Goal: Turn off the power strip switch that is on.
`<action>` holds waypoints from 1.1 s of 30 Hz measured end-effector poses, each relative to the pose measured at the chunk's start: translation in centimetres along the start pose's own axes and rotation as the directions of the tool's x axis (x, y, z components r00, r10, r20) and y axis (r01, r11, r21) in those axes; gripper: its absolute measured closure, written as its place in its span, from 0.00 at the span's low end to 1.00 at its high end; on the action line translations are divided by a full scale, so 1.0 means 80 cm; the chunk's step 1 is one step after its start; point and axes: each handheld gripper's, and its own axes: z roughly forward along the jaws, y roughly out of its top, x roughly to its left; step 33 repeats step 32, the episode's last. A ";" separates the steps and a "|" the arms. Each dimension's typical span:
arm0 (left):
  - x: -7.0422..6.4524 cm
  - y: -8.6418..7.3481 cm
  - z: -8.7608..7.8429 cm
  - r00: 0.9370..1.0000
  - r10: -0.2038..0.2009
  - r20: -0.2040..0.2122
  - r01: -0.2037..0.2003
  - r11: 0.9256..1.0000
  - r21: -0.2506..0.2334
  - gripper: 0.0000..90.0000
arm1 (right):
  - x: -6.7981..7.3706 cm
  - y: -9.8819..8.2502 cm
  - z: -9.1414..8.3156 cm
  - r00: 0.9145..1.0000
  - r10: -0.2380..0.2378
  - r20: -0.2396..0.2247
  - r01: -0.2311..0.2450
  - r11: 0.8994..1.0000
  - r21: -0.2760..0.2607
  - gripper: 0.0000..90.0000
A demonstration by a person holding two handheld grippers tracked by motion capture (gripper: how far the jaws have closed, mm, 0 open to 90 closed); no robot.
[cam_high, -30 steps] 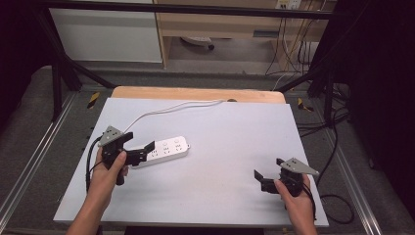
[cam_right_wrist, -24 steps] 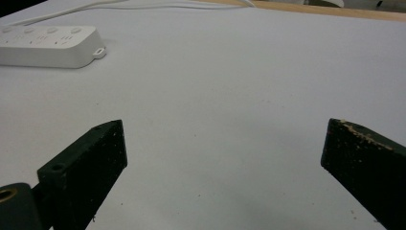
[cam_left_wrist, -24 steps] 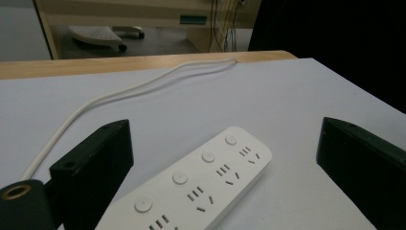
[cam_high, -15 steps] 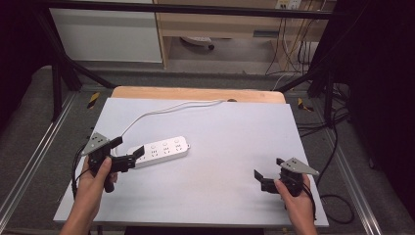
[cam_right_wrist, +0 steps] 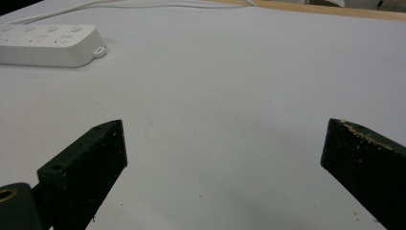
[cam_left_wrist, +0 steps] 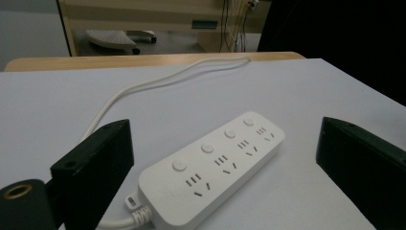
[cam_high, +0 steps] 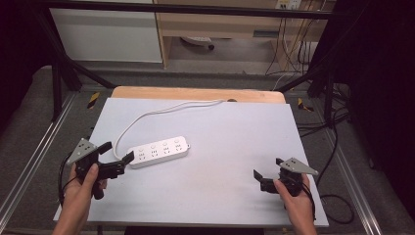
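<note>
Item 1: white four-socket plastic power strip (cam_high: 158, 152), lying flat on the pale grey bench top (cam_high: 220, 122), left of centre, its long axis slanting up toward the far right. Each socket has a round button beside it. Its white cord (cam_high: 161, 110) leaves the near-left end, loops toward the left edge, then runs to the middle of the bench's far edge.

Item 2: my left gripper (cam_high: 116, 156), black, held near the left edge of the bench. I read its jaws as wide open and empty. In the left gripper view the strip (cam_left_wrist: 210, 167) lies between and just ahead of them; one jaw tip sits just beside the cord end, contact not clear.

Item 3: my right gripper (cam_high: 261, 178), black with a grey three-cornered plate, near the near-right corner of the bench. Jaws spread wide, holding nothing, bare bench between them. The strip (cam_right_wrist: 48, 45) lies well apart from it.
</note>
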 end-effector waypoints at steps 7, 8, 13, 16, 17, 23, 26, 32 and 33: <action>0.010 -0.014 -0.011 1.000 0.015 -0.014 -0.015 1.000 0.000 0.06 | 0.001 0.000 0.002 1.000 -0.005 0.004 0.005 1.000 -0.003 0.03; 0.012 -0.017 -0.011 1.000 0.016 -0.020 -0.016 1.000 -0.003 0.07 | 0.001 0.000 0.002 1.000 -0.006 0.003 0.006 1.000 -0.001 0.03; 0.021 -0.030 -0.014 0.999 0.023 -0.025 -0.022 0.999 0.039 0.08 | 0.002 -0.001 0.004 1.000 -0.007 0.006 0.007 1.000 0.000 0.03; 0.021 -0.041 -0.011 0.999 0.041 -0.023 -0.039 0.996 0.084 0.07 | 0.001 -0.001 0.005 1.000 -0.009 0.008 0.009 1.000 0.001 0.03; 0.020 -0.045 -0.009 0.998 0.049 -0.026 -0.046 0.994 0.100 0.07 | 0.001 -0.002 0.006 1.000 -0.009 0.010 0.009 1.000 0.003 0.03; 0.004 -0.064 0.005 0.996 0.093 -0.002 -0.091 0.976 0.197 0.07 | -0.001 -0.004 0.013 0.999 -0.015 0.039 0.014 1.000 0.015 0.03; -0.010 -0.072 0.018 0.993 0.119 0.011 -0.118 0.965 0.234 0.08 | -0.004 -0.009 0.027 0.996 -0.015 0.082 0.010 0.998 0.067 0.03; -0.017 -0.071 0.021 0.992 0.129 0.003 -0.126 0.967 0.223 0.08 | -0.014 -0.012 0.053 0.988 0.020 0.151 -0.052 0.977 0.206 0.04; -0.017 -0.071 0.021 0.992 0.129 0.003 -0.126 0.967 0.223 0.08 | -0.014 -0.012 0.053 0.988 0.020 0.151 -0.052 0.977 0.206 0.04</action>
